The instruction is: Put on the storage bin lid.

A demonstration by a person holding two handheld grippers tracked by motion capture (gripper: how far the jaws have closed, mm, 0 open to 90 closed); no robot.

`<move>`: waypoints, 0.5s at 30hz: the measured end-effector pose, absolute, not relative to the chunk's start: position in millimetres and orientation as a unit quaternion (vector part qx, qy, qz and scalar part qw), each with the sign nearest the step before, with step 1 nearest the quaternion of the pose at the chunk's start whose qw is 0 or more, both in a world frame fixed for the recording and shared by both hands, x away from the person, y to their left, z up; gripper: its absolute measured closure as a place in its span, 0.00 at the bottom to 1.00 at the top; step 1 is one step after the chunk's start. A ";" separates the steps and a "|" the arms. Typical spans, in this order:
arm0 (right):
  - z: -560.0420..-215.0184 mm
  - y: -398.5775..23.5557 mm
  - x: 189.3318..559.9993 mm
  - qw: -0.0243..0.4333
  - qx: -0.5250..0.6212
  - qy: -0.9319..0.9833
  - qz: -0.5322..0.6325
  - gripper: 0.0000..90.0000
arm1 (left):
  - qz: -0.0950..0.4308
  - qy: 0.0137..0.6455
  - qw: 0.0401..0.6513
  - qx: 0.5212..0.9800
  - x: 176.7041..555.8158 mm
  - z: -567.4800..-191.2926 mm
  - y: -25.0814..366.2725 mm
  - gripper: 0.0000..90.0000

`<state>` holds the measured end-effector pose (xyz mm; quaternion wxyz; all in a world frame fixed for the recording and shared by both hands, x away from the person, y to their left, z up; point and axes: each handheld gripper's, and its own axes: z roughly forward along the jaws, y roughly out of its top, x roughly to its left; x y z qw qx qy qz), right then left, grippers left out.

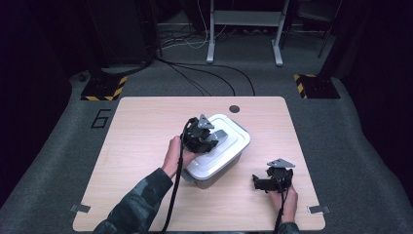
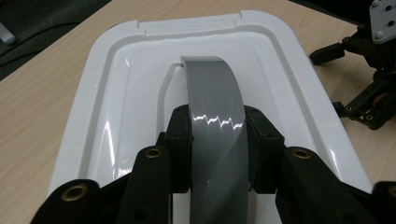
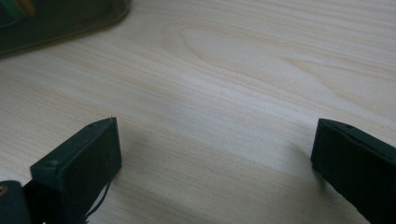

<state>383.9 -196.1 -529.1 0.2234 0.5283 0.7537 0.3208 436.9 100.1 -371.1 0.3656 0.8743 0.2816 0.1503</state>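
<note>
We are seeing the left gripper point(image 2: 217, 154) clamping the grey handle point(image 2: 215, 107) of the white box point(image 1: 214, 153) mid-table, its lower end hidden. The right gripper point(image 3: 215, 158) is resting wide apart, holding nothing, on the table point(image 3: 243, 70).

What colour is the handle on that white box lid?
Grey handle, glossy; the left gripper view shows it best.

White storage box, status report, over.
Left gripper shut on grey handle of the white lidded storage box. Right gripper open, fingers over bare table. Nothing in the way.
</note>
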 end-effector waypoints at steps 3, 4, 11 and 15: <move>-529.1 -196.2 383.9 0.223 0.528 0.754 0.321 0.01 | 0.151 0.283 0.365 0.874 436.0 -373.6 99.4 0.74; -529.1 -196.2 383.9 0.223 0.528 0.754 0.321 0.01 | 0.152 0.281 0.363 0.875 435.9 -374.3 99.4 0.74; -529.1 -196.1 383.9 0.223 0.528 0.754 0.321 0.01 | 0.151 0.279 0.357 0.879 435.2 -376.2 99.1 0.70; -529.1 -196.2 383.9 0.223 0.528 0.754 0.321 0.01 | 0.156 0.281 0.359 0.877 434.1 -371.8 98.9 0.57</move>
